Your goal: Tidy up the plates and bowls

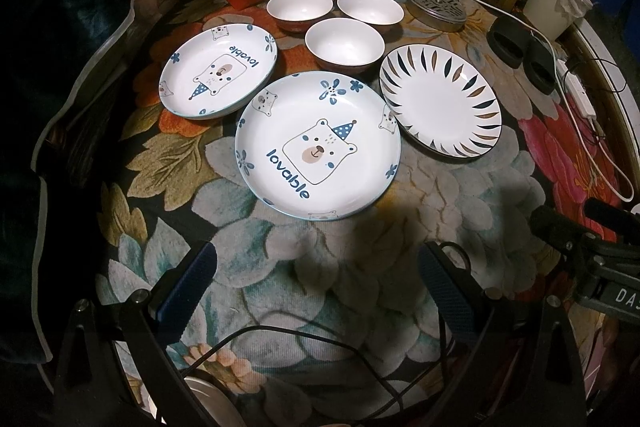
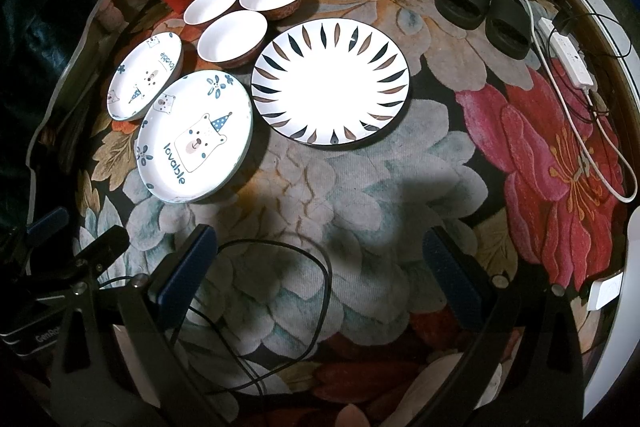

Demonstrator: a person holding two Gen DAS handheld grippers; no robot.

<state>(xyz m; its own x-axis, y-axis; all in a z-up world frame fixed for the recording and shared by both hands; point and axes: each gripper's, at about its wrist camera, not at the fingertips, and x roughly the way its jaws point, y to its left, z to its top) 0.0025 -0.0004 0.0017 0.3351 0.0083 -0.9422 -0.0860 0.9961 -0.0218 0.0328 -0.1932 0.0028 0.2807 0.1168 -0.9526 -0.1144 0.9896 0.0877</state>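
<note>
As far as these views show, nothing is stacked yet, so all of it's still ahead of you. Your left gripper (image 1: pixel 316 291) and right gripper (image 2: pixel 320 275) both hover with fingers spread, empty, over the floral rug (image 1: pixel 340 287). Big bear plate (image 1: pixel 318 147) sits straight ahead of the left fingers, leaf-pattern plate (image 2: pixel 330 83) ahead of the right fingers, smaller bear plate (image 1: pixel 218 71) beyond-left. Three bowls (image 1: pixel 342 43) cluster farthest out, all separate.
</note>
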